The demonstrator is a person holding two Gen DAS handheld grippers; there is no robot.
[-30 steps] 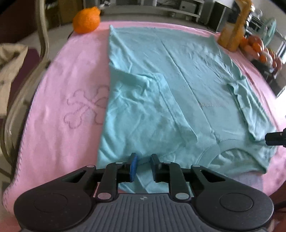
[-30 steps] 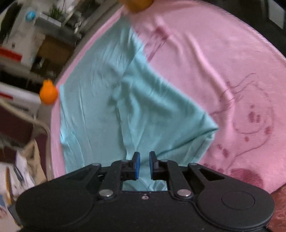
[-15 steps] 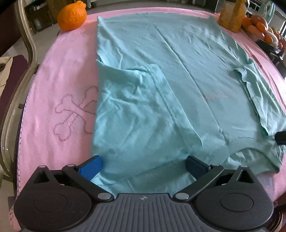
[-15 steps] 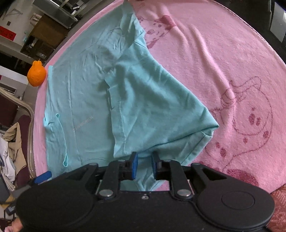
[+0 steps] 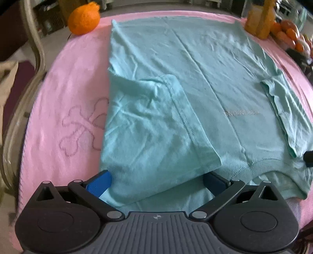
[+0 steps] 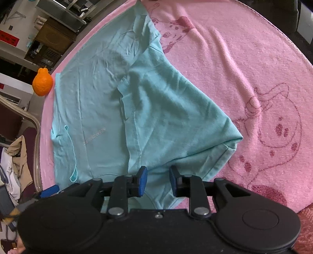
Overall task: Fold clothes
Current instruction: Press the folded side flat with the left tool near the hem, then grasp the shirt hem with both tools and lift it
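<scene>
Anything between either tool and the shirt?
Nothing visible. The left tool is open over the shirt near its collar edge; the right tool is part open over the other shoulder. The orange sits beyond the far corner.

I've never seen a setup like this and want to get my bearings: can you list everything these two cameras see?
T-shirt: one, light teal, spread on the blanket, left sleeve folded inward.
Blanket: one, pink with cartoon drawings, under the T-shirt.
Orange: one, orange, at the blanket's far edge.
Fruit pile: several, orange, far right; blurred.
Bottle: yellow, beside the fruit; count unclear.
Chair: one, beige frame, left of the table.
Left gripper: one, black with blue pads, open.
Right gripper: one, black with blue pads, open.
</scene>
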